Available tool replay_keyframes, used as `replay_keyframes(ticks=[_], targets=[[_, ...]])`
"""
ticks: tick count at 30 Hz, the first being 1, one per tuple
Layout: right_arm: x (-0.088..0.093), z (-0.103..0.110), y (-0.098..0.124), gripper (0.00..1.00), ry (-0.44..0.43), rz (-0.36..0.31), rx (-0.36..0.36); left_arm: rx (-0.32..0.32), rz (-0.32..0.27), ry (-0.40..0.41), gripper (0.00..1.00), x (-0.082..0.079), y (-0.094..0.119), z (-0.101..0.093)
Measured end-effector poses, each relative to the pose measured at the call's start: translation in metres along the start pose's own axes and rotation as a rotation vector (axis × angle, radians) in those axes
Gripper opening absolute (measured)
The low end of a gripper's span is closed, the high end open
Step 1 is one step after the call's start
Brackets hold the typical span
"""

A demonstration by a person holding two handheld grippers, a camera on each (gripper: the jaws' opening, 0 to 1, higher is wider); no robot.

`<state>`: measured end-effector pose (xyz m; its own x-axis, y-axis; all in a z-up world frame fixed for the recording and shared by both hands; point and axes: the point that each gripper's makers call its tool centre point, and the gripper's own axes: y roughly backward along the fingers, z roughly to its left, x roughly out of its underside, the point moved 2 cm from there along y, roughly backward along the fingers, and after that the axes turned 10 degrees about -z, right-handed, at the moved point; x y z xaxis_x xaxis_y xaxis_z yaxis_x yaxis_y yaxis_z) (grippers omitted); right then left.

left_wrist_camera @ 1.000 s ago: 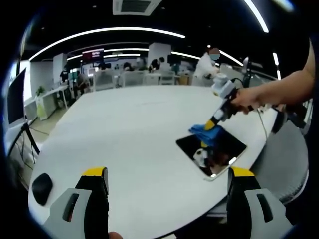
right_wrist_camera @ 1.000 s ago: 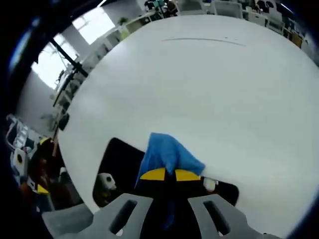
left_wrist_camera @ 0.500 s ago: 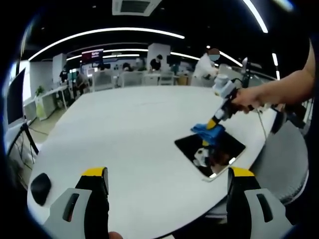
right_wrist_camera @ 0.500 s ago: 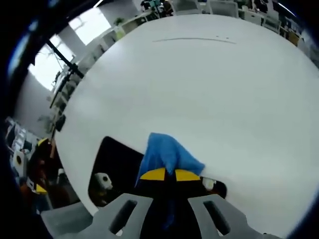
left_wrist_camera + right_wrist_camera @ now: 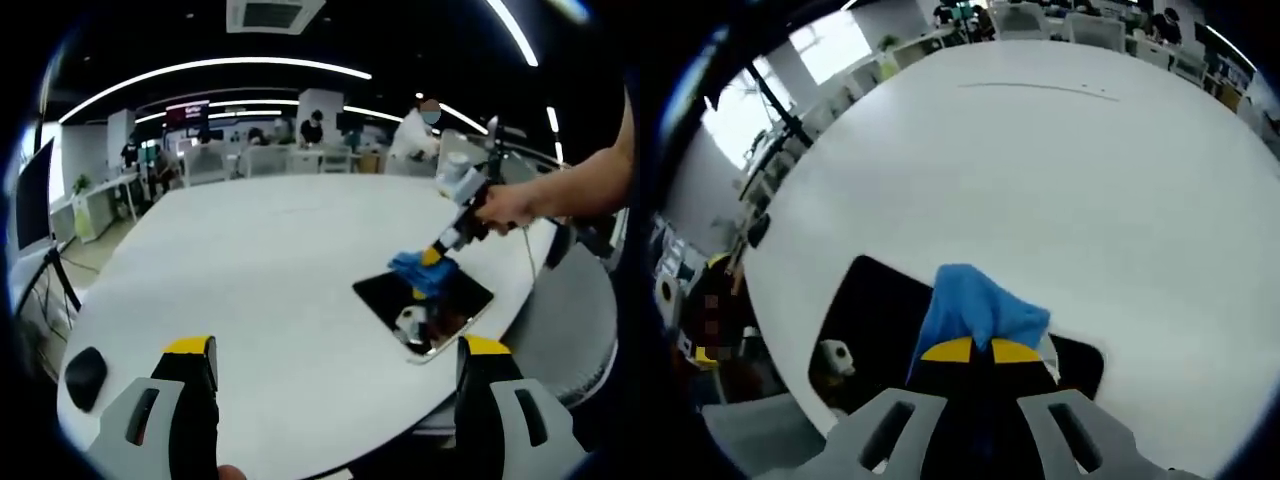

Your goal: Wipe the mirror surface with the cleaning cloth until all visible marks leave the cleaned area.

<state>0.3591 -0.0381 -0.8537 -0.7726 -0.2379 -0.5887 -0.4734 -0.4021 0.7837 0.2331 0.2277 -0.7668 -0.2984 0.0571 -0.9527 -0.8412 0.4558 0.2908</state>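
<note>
A dark rectangular mirror (image 5: 445,305) lies flat near the right edge of the white table (image 5: 250,270). A blue cleaning cloth (image 5: 422,271) rests on its far edge, and my right gripper (image 5: 436,255), held by a hand (image 5: 505,205), is shut on it. In the right gripper view the blue cloth (image 5: 975,310) bunches up over the closed yellow-tipped jaws of the right gripper (image 5: 975,351), with the mirror (image 5: 870,320) spreading to the left beneath. My left gripper (image 5: 335,350) hovers wide open over the table's near edge, holding nothing.
A black oval object (image 5: 85,375) lies at the table's near left corner. A grey chair (image 5: 570,330) stands past the table's right edge. Desks, chairs and people are in the office behind.
The right gripper and the cloth have shifted slightly along the mirror's far edge, toward the right in the left gripper view. My left gripper has stayed still.
</note>
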Motion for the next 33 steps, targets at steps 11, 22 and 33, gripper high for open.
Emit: replay_keyframes(ticks=[11, 22, 33], targets=[[0.02, 0.011, 0.015, 0.0, -0.023, -0.007, -0.014, 0.019, 0.002, -0.009, 0.99, -0.004, -0.003, -0.004], [0.04, 0.023, 0.027, 0.0, -0.044, 0.009, -0.014, 0.032, 0.0, -0.019, 0.99, -0.004, -0.004, -0.003], [0.063, 0.033, 0.041, 0.0, -0.074, 0.02, -0.038, 0.038, -0.006, -0.027, 0.99, -0.009, -0.007, -0.002]])
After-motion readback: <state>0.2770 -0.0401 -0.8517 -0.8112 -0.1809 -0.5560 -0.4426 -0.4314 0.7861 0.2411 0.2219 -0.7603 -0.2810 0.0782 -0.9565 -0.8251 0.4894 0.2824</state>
